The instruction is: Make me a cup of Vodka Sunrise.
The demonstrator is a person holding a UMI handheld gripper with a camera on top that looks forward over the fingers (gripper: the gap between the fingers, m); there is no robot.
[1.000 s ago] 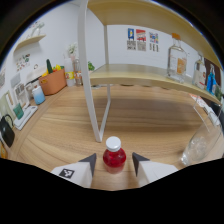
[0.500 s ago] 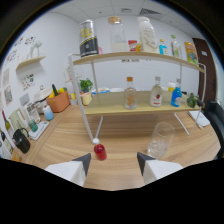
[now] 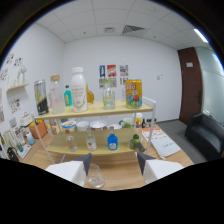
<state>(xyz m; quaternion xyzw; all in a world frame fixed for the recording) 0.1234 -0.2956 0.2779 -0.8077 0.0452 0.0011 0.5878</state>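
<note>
An office room with white walls lies ahead of me, a two-tier wooden shelf (image 3: 95,112) crowded with bottles beyond my fingers. My gripper (image 3: 114,159) is spread wide, holding nothing. The clear glass (image 3: 94,176) stands upright just ahead, near my left finger, its base cut off.

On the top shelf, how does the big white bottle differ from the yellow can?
The white bottle is taller, with a narrower capped neck; the yellow can is shorter and straight-sided. The bottle stands toward the shelf's left, the can toward its right. Both stand upright, far beyond the open fingers.
</note>
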